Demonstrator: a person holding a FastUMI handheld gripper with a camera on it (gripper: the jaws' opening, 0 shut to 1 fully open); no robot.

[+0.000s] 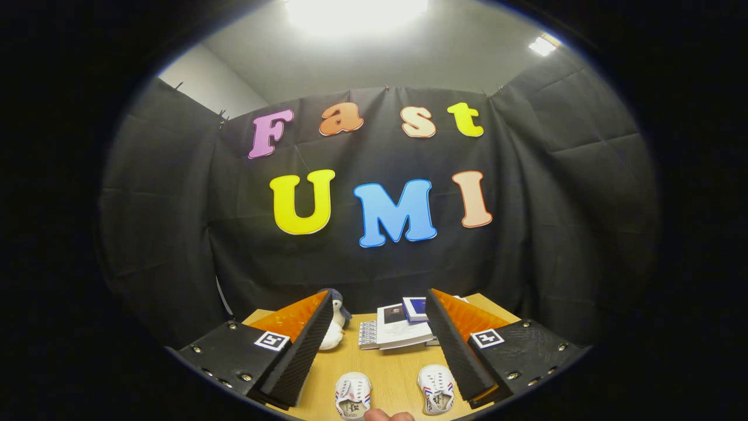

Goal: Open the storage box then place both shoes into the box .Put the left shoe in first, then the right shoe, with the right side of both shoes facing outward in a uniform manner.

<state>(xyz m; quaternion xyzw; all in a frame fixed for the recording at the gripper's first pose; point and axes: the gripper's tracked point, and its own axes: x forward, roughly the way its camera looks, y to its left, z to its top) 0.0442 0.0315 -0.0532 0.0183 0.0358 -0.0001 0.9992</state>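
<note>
On the wooden table (391, 365), two shoes (353, 395) side by side between my gripper's (376, 356) wide-spread fingers, I hold nothing.

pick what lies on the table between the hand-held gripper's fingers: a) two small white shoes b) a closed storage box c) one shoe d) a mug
a: two small white shoes lie side by side on the wooden table, between the open fingers of the hand-held gripper.

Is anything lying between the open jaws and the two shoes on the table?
Nothing visible does. The gripper is open above bare table, with both shoes just ahead. The books and plush toy lie beyond.
</note>
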